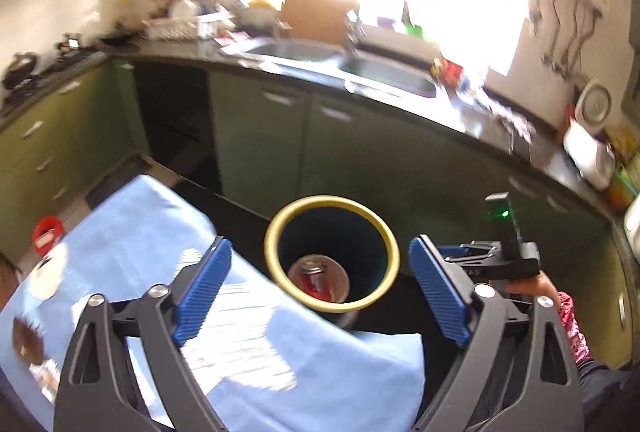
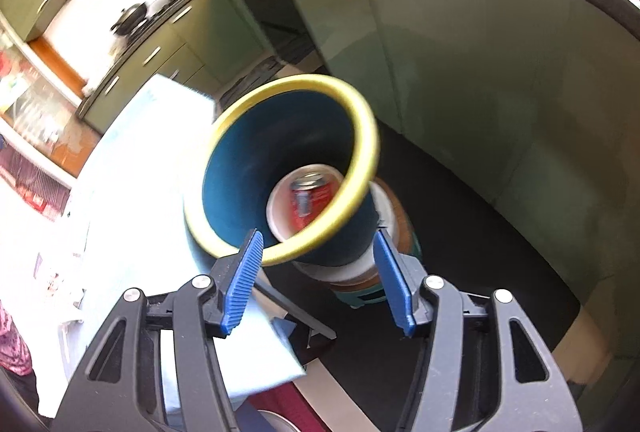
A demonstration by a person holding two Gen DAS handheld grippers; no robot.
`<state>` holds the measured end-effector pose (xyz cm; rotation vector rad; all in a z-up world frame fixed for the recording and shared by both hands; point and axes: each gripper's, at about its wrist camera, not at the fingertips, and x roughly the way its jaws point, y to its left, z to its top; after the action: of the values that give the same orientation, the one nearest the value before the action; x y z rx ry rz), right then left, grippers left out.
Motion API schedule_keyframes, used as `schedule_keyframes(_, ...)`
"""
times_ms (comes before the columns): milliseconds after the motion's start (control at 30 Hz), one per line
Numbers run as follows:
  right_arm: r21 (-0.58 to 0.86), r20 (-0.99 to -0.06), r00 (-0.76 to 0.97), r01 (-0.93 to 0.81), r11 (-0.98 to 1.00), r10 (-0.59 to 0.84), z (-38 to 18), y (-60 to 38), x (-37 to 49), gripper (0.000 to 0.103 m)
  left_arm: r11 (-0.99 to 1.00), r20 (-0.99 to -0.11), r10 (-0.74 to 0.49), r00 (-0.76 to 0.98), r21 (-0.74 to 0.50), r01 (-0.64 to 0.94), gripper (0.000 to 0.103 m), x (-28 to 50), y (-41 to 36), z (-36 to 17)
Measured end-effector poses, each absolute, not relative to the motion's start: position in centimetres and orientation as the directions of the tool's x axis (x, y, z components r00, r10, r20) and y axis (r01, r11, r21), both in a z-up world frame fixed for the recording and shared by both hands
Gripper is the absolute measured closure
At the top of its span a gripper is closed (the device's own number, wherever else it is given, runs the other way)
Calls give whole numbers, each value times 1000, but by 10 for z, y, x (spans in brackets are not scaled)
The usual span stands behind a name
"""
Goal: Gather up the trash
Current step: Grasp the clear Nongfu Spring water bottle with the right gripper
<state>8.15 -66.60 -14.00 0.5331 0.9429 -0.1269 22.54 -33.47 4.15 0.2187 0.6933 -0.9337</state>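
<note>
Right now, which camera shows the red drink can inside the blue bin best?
The right wrist view: the red drink can is larger and sharper, down the yellow-rimmed blue bin. The left wrist view shows it smaller and blurrier.

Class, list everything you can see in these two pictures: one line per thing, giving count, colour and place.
Bin: one, teal with yellow rim, held at the table's edge.
Can: one, red, lying at the bin's bottom.
Tablecloth: one, light blue, over the table.
Cabinets: several, green, under the dark counter.
Sink: one, steel, set in the counter.
Left claw: one, black with blue pads, open above the bin.
Right claw: one, same colours, closed on the bin's wall.
</note>
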Motion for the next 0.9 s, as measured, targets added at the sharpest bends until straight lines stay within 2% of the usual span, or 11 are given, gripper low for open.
schedule_keyframes(133, 371, -794, 579, 220, 902, 185, -133, -628, 110, 47, 696, -577, -615, 538, -77, 714, 11, 209, -263, 48)
schedule_keyframes(433, 392, -778, 489, -114, 913, 395, -113, -500, 196, 47, 885, -501, -438, 747, -93, 456, 6, 180, -121, 33)
schedule_keyframes(567, 455, -764, 403, -218, 863, 504, -100, -435, 236, 38, 938, -483, -336, 809, -89, 336, 6, 168, -74, 22)
schedule_keyframes(767, 506, -788, 270, -227, 832, 553, -87, -348, 284, 27, 967, -497, -248, 832, -75, 244, 5, 154, -38, 3)
schedule_keyframes(900, 455, -860, 178, -156, 877, 478, -100, -315, 312, 25, 967, -506, -251, 825, -98, 234, 5, 154, -27, -9)
